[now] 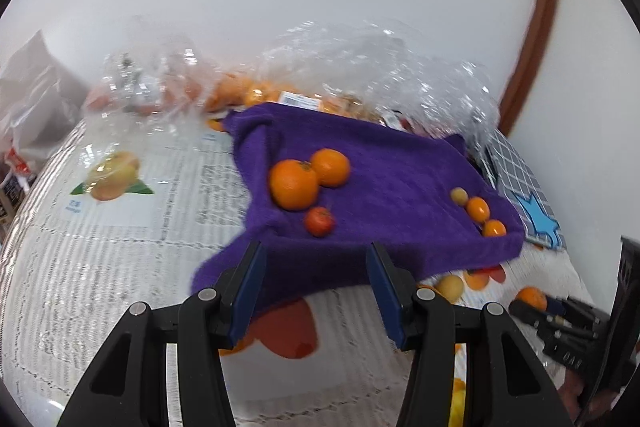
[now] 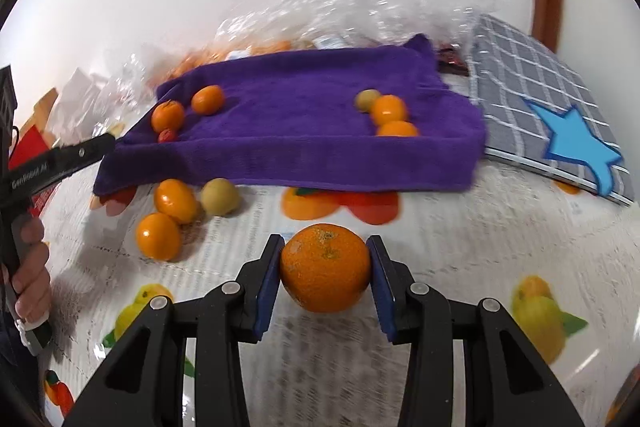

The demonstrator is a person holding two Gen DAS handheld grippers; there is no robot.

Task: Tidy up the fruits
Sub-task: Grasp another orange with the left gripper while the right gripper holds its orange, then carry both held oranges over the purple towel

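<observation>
A purple towel (image 1: 400, 179) (image 2: 304, 115) lies on the table. At its left end sit two oranges (image 1: 294, 183) (image 2: 168, 115) and a small red fruit (image 1: 319, 221) (image 2: 167, 135). At its right end sit a yellowish fruit (image 1: 459, 195) (image 2: 367, 99) and two small oranges (image 1: 478, 209) (image 2: 389, 109). My right gripper (image 2: 325, 267) is shut on a large orange (image 2: 325, 267) above the table in front of the towel. My left gripper (image 1: 316, 275) is open and empty over the towel's near edge. Loose fruits (image 2: 176, 201) lie in front of the towel.
Clear plastic bags (image 1: 360, 67) with more oranges lie behind the towel against the white wall. A grey checked cloth with a blue star (image 2: 560, 131) lies at the right. The tablecloth (image 1: 100, 247) is printed with fruit pictures. The left gripper and the hand (image 2: 32, 267) show at the right wrist view's left edge.
</observation>
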